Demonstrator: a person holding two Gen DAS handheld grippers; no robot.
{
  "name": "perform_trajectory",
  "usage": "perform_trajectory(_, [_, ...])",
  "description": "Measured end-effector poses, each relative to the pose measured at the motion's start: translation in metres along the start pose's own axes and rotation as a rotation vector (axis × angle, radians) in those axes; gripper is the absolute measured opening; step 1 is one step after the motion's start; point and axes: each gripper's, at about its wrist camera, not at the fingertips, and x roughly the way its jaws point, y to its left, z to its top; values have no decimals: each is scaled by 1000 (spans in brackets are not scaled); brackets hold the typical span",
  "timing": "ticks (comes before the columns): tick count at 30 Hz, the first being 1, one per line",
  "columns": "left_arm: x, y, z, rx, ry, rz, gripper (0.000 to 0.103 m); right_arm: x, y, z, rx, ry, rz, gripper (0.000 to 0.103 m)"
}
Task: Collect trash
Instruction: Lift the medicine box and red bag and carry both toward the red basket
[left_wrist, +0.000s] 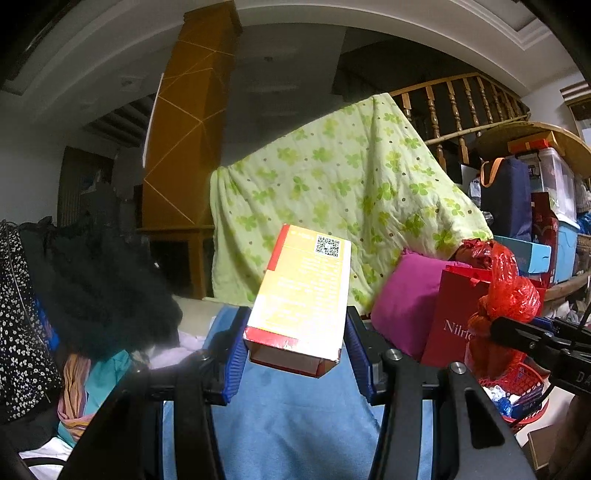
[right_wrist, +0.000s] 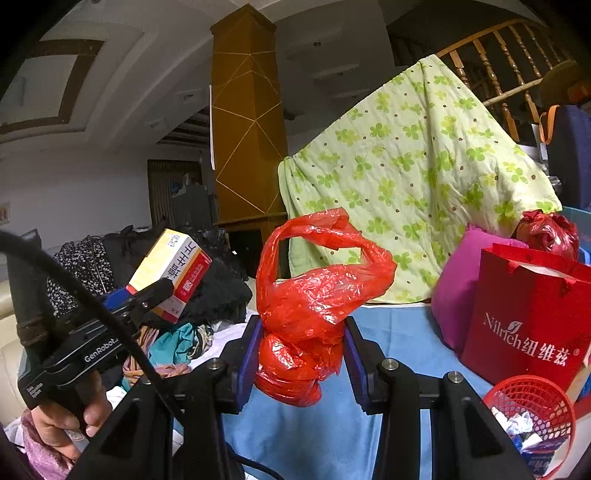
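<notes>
Left claw (left_wrist: 295, 350) clamped on yellow carton (left_wrist: 303, 295), right claw (right_wrist: 301, 354) clamped on red plastic bag (right_wrist: 314, 295)

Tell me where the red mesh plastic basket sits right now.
The red mesh plastic basket sits at the lower right of the right wrist view, on the blue cloth, just below the red paper gift bag.

Your left gripper (left_wrist: 295, 354) is clamped on a box (left_wrist: 301, 295), pointing roughly level. Your right gripper (right_wrist: 301, 354) pinches a red plastic bag (right_wrist: 314, 295). Your left hand (right_wrist: 70, 417) wraps its handle.
</notes>
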Motion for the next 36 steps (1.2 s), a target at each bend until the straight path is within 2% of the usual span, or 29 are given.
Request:
perform_trajectory(15, [17,-36,-7,81,58,-1,51,-12,-38,-19,101,2,-3,45])
perform_trajectory(21, [22,-61,-10,134,72,-18,51,-14,-62,-31,160,17,-17,45])
perform_trajectory(36, [25,-116,-17,239,100,-75,51,-47,-111,-40,265,-24,-49,45])
